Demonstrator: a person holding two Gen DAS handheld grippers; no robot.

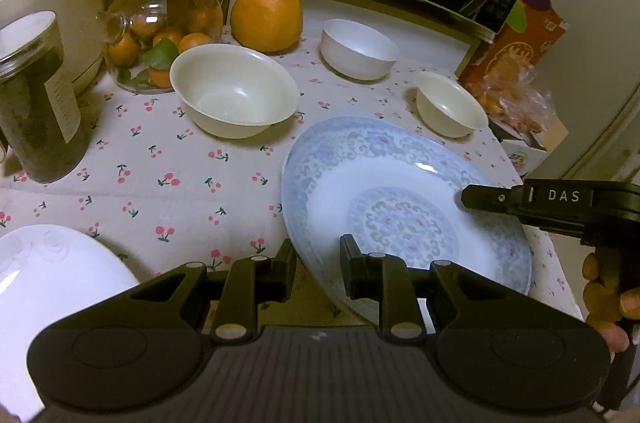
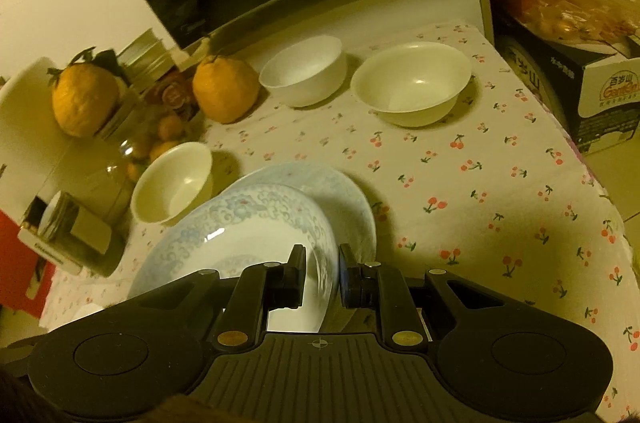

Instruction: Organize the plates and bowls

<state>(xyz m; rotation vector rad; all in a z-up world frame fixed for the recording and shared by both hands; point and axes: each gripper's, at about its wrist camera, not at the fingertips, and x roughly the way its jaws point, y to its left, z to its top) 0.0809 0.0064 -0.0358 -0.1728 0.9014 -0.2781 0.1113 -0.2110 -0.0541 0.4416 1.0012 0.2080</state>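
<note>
We take the blue-patterned plate (image 1: 404, 207) as our landmark. Far to its left, by the near table (image 1: 168, 159) edge, we see the rim of a plain white plate (image 1: 52, 275), and behind that a lidded jar of dark leaves (image 1: 36, 99). Left of the landmark and further back sits a large cream bowl (image 1: 234, 91), upright, mouth up, with a big orange citrus fruit (image 1: 266, 15) behind it.

The left hand-held gripper (image 1: 316, 263) is clenched on the near-left rim of the blue-patterned plate, one finger under and one over the rim. The plate is tilted, its left side raised and its face turned up and to the right; being round, it has no long axis. In the right wrist view a second blue-patterned plate (image 2: 344, 191) lies flat on the cloth just beneath and behind it.

Behind the landmark stands a white bowl (image 1: 358, 49), and to the right of that a small cream bowl (image 1: 450, 103), both upright. The right hand-held gripper (image 2: 322, 271) is clenched on the plate's right rim, opposite the left one
</note>
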